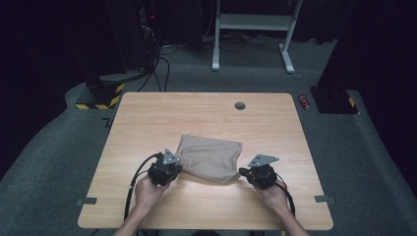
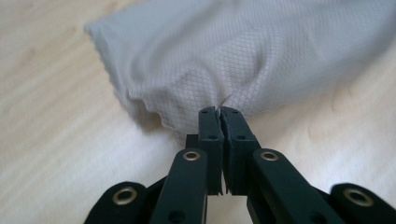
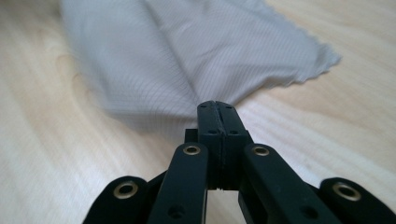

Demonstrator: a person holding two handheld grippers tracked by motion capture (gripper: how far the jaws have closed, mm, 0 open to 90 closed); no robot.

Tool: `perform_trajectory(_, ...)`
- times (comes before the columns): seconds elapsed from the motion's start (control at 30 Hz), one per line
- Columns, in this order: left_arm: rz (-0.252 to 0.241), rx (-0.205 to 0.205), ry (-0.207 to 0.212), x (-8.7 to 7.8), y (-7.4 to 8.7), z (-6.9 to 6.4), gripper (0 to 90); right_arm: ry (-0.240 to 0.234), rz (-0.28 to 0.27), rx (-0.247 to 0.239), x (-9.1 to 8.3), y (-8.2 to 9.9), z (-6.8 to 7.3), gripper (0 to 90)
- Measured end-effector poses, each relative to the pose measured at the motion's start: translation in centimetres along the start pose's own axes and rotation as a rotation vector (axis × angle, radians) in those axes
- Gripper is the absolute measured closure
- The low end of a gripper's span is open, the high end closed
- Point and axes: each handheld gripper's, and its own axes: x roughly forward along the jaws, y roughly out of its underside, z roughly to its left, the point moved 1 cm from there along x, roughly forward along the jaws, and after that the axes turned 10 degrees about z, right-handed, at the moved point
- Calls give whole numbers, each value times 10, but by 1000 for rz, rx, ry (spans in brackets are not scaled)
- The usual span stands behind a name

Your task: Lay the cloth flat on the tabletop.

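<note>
A beige cloth (image 1: 209,158) with pinked edges lies on the wooden table (image 1: 147,118), its near edge lifted off the surface. My left gripper (image 1: 176,166) is shut on the cloth's near left corner; in the left gripper view the cloth (image 2: 243,60) bunches into the closed tips of that gripper (image 2: 219,111). My right gripper (image 1: 244,171) is shut on the near right corner. The right gripper view has the cloth (image 3: 187,51) stretching away from that gripper's pinched tips (image 3: 215,105). A hand holds each gripper from the table's near edge.
A round grommet hole (image 1: 240,105) sits near the table's far edge. Grey tape tabs (image 1: 86,201) mark the near corners. On the carpet behind stand a white desk frame (image 1: 253,29) and black stands with yellow-black striping (image 1: 101,96). A red object (image 1: 305,102) lies on the floor at the right.
</note>
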Motion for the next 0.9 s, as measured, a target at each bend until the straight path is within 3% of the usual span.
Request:
perform_trajectory(0.13,39,10,10,2,19,-11,868,-52,22,-31,3,3,-1,896)
perform_trajectory(0.2,27,-3,7,3,27,-14,825,-54,19,-37,3,3,0,872)
perform_trajectory(0.3,-18,-40,19,0,31,-12,711,-34,-64,15,-4,5,3,786)
perform_trajectory(0.4,-60,-92,-8,0,27,-6,623,-46,-112,64,-8,5,6,734)
perform_trajectory(0.5,-62,-142,-31,8,20,2,547,-15,-44,64,2,1,11,668)
perform_trajectory(0.6,-43,-170,-63,21,17,7,519,-7,0,76,14,0,11,665)
perform_trajectory(0.67,-30,-184,-75,29,18,10,504,-10,36,83,24,-2,10,737)
perform_trajectory(0.73,-42,-198,-79,32,20,12,485,-14,49,70,29,-4,11,864)
perform_trajectory(0.9,-80,-209,-80,34,25,17,414,-14,66,44,26,-16,12,888)
